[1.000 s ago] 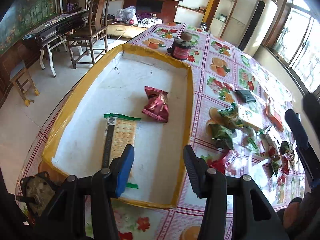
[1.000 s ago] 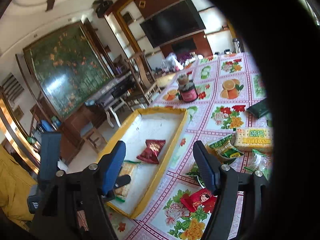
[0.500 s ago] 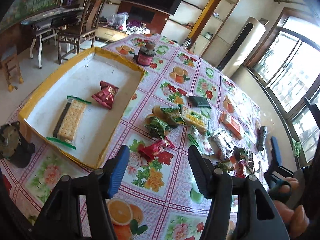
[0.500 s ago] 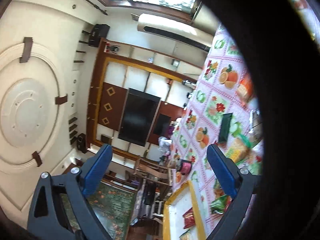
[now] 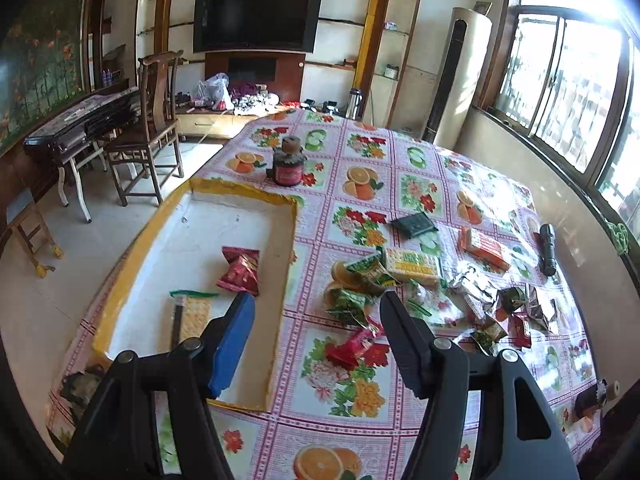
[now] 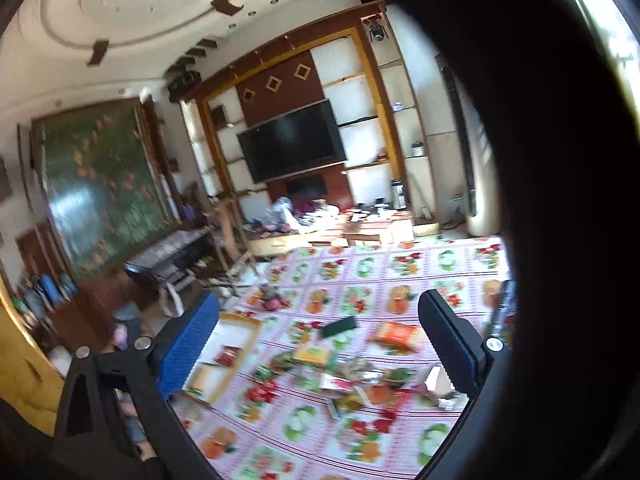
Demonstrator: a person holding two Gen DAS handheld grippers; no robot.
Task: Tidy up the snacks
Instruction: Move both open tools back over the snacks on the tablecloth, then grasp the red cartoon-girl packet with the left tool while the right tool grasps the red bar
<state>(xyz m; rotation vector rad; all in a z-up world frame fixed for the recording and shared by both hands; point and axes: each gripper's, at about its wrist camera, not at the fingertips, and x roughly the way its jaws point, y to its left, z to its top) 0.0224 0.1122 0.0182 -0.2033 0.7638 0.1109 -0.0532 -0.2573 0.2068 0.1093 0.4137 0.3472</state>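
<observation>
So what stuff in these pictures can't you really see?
- Cracker pack, left wrist view: near end behind the blue finger.
- Snack pile, right wrist view: motion blur, wrappers unreadable.
- Table's right side, right wrist view: a dark shape close to the lens covers it.

The left gripper (image 5: pixel 316 336) has two matte black plastic arms, each with a round silver screw on its upper joint. The left finger carries a blue ribbed pad (image 5: pixel 232 344); the right finger looks black from this side. The right gripper (image 6: pixel 320 340) has the same form: black angular arms, silver screws, blue ridged pads (image 6: pixel 188 344).
</observation>
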